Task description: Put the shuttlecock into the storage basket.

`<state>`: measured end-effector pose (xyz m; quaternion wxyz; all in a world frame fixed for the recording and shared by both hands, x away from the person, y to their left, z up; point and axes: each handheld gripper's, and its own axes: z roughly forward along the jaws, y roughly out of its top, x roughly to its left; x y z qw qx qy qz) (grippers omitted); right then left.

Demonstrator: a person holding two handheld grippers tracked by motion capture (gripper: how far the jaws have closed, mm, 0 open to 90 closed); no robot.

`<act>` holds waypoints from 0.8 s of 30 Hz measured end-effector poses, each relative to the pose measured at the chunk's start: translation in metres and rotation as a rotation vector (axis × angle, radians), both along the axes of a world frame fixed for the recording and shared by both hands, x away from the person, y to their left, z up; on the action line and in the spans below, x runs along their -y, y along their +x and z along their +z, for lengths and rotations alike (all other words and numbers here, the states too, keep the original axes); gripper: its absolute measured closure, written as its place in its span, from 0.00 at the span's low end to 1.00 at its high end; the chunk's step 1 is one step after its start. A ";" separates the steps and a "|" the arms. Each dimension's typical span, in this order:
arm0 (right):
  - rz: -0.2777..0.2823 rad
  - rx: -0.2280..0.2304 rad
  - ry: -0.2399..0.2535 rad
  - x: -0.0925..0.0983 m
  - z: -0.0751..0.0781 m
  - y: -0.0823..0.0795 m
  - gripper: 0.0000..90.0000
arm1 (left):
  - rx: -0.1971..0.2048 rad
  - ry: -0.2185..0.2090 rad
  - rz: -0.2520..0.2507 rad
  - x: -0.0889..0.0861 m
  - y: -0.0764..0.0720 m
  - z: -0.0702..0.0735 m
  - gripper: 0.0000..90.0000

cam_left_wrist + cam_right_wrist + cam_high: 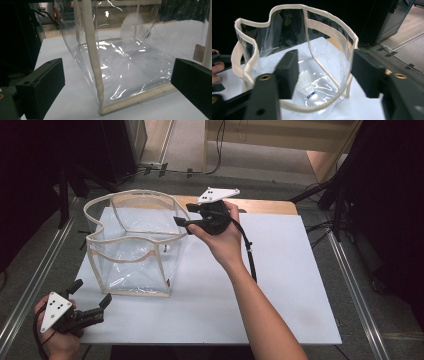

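Note:
A clear plastic bag (pixel 132 245) with cream cloth trim stands open-topped on the white board (pixel 280 285). My right gripper (pixel 183 213) hovers just over the bag's right rim, its jaws open and nothing between them. In the right gripper view the gripper (pixel 324 57) looks down into the bag (pixel 329 32), where a white shuttlecock (pixel 308 91) lies on the bottom. My left gripper (pixel 92 292) rests open at the board's front left corner, a short way from the bag. Its own view has the gripper (pixel 117 75) facing the bag's near corner seam (pixel 93 62).
The board lies on a wooden table (pixel 265 206) whose far edge shows behind it. Dark stands and cables (pixel 325 195) flank the table, with metal rails (pixel 360 295) along both sides. Bare board stretches right of the bag.

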<state>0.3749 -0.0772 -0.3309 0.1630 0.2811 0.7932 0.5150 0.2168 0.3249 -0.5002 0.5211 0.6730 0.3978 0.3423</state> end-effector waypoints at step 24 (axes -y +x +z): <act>0.003 0.020 0.048 0.048 -0.016 -0.029 0.00 | 0.000 0.001 0.000 0.000 0.000 0.000 0.00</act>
